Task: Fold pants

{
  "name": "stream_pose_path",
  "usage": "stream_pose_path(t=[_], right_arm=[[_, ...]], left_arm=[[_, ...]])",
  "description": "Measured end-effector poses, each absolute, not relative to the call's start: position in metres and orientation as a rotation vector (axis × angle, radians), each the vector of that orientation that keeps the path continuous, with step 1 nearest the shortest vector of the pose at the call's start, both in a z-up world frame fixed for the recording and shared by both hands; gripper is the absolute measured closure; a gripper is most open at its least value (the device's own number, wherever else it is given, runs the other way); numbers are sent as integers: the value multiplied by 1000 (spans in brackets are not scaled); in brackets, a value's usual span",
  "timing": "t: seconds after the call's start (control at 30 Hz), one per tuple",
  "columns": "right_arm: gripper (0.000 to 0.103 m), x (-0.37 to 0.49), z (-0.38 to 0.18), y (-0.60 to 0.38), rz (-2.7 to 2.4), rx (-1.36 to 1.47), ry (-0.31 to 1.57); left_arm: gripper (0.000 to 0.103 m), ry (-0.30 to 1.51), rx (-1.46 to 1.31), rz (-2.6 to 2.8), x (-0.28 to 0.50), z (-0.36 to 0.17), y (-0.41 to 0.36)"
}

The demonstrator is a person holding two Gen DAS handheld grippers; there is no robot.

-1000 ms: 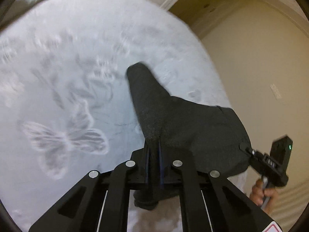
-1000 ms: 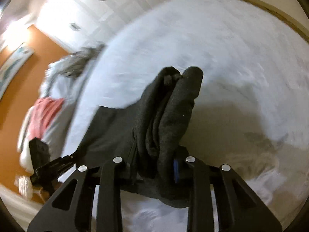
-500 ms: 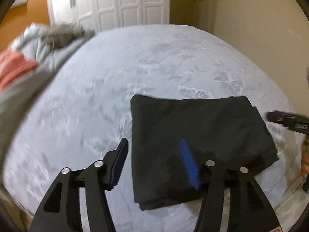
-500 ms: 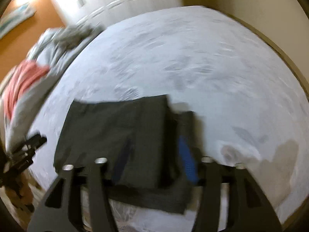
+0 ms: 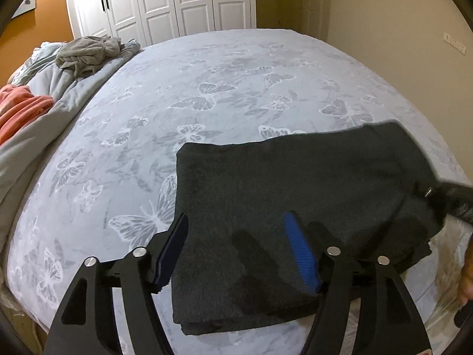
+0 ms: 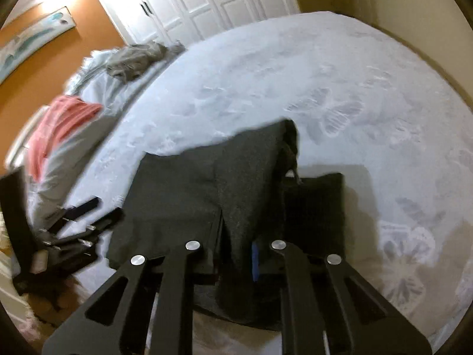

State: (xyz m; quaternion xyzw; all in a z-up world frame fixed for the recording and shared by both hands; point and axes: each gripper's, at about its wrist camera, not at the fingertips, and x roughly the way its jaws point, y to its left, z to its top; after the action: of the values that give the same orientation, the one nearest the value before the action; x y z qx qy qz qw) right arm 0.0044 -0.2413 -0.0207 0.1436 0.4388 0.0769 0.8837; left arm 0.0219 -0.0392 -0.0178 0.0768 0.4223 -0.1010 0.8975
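Dark grey pants (image 5: 295,195) lie folded in a flat rectangle near the front edge of a bed with a pale butterfly sheet (image 5: 224,88). My left gripper (image 5: 236,236) hovers over their near left corner. Its jaws are opening, and the blue pads (image 5: 298,251) straddle the cloth without pressing on it. In the right wrist view my right gripper (image 6: 236,245) is closing on the right edge of the pants (image 6: 183,195), and a ridge of cloth stands up between its fingers. Each gripper shows blurred in the other's view: right gripper (image 5: 452,201), left gripper (image 6: 74,224).
A crumpled grey duvet (image 5: 68,77) with a grey garment (image 5: 88,53) and a coral cloth (image 5: 20,103) is heaped along the bed's left side. White wardrobe doors (image 5: 165,3) stand behind the bed. A beige wall (image 5: 399,29) runs along the right.
A second ago both grippers held the pants bunched. Then the pants were laid flat and both jaws opened. Now the right has closed again on the right edge while the left has spread wider.
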Motion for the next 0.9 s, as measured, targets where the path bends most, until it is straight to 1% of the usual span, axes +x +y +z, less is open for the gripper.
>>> stream_pose_path(t=[0.07, 0.1, 0.13, 0.17, 0.2, 0.23, 0.27, 0.33, 0.4, 0.5, 0.57, 0.6, 0.63, 0.7, 0.73, 0.77, 0.8, 0.83, 0.87, 0.9], right_arm=[[76, 17, -61, -236, 48, 186, 1077], [74, 14, -64, -234, 17, 163, 1056], [74, 12, -54, -229, 14, 132, 1040], [74, 7, -38, -225, 7, 94, 981], [72, -3, -18, -224, -10, 89, 875], [73, -9, -7, -226, -1, 108, 816], [73, -13, 5, -227, 32, 142, 776], [77, -12, 18, -231, 103, 221, 756], [79, 7, 17, -227, 140, 215, 803], [78, 38, 0, -217, 147, 116, 899], [79, 67, -36, -226, 56, 40, 965], [79, 78, -59, -231, 20, 31, 1031], [79, 75, -66, -247, 24, 148, 1012], [79, 64, -48, -253, 15, 235, 995], [79, 51, -31, -246, 39, 206, 918], [78, 41, -23, -240, 46, 170, 881], [74, 31, -24, -235, 40, 129, 883], [72, 29, -34, -235, 27, 117, 926], [72, 29, -56, -240, -4, 121, 1026], [69, 28, -69, -247, -26, 158, 1072]], left_arm=[[36, 881, 173, -199, 23, -22, -41], [36, 890, 180, -198, 24, -24, -43], [36, 891, 181, -198, 24, -25, -43], [35, 890, 183, -195, 24, -25, -43], [33, 888, 183, -191, 24, -25, -43], [31, 886, 181, -184, 24, -25, -42], [29, 884, 178, -181, 24, -25, -41], [28, 891, 171, -175, 27, -26, -38], [28, 899, 162, -167, 30, -27, -35], [27, 913, 139, -151, 36, -28, -31], [27, 915, 142, -142, 37, -30, -29], [27, 917, 145, -137, 38, -32, -29], [27, 923, 147, -135, 38, -33, -28], [26, 926, 148, -136, 39, -35, -27], [26, 928, 150, -134, 39, -36, -26], [26, 930, 151, -137, 39, -36, -26], [26, 936, 149, -139, 40, -37, -27], [26, 940, 147, -142, 40, -38, -27], [26, 944, 146, -150, 40, -38, -27], [26, 946, 147, -154, 39, -38, -28]])
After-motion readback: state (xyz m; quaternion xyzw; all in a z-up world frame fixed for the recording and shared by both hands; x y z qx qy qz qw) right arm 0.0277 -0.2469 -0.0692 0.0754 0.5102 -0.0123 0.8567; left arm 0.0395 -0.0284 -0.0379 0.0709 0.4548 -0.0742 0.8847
